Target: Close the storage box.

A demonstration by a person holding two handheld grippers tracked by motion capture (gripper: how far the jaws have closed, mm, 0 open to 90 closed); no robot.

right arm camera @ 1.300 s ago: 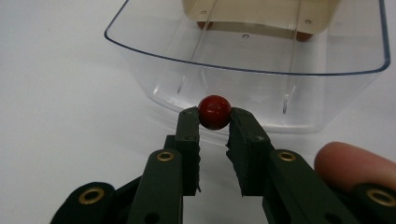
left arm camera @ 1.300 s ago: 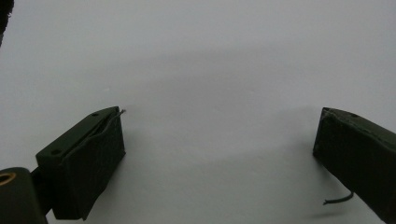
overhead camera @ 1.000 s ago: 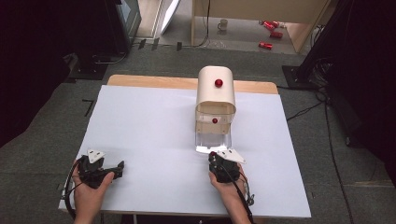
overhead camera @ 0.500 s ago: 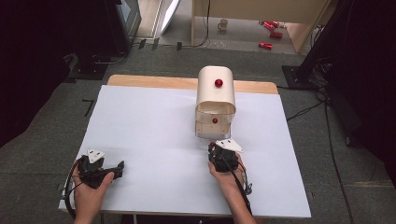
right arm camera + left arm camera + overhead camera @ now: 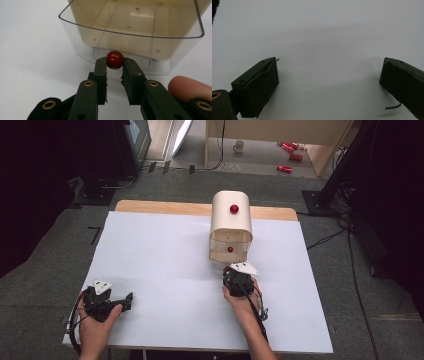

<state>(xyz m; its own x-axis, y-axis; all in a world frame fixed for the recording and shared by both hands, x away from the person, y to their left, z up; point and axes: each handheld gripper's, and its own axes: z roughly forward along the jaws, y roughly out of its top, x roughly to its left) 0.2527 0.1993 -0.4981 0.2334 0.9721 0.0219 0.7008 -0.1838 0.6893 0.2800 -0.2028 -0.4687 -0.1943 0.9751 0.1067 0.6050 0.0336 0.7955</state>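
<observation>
A cream drawer cabinet (image 5: 231,220) stands at the table's far middle, with a red knob (image 5: 234,209) on top and another on its middle drawer (image 5: 230,249). Its clear bottom drawer (image 5: 82,47) is partly pulled out and looks empty. My right gripper (image 5: 115,61) is shut on that drawer's red knob (image 5: 115,59); in the high view this right gripper (image 5: 234,272) sits just in front of the cabinet. My left gripper (image 5: 126,301) rests near the table's front left, open, with only white table between its jaws in the left gripper view (image 5: 330,62).
The white table top (image 5: 165,255) has a wooden strip along its far edge (image 5: 165,207). On the floor beyond it lie a mug (image 5: 240,145), red cans (image 5: 287,168) and cables. Dark stands flank both sides.
My right gripper has moved toward the cabinet with the knob in its grip, sliding the clear drawer further in. The left gripper has stayed put.
</observation>
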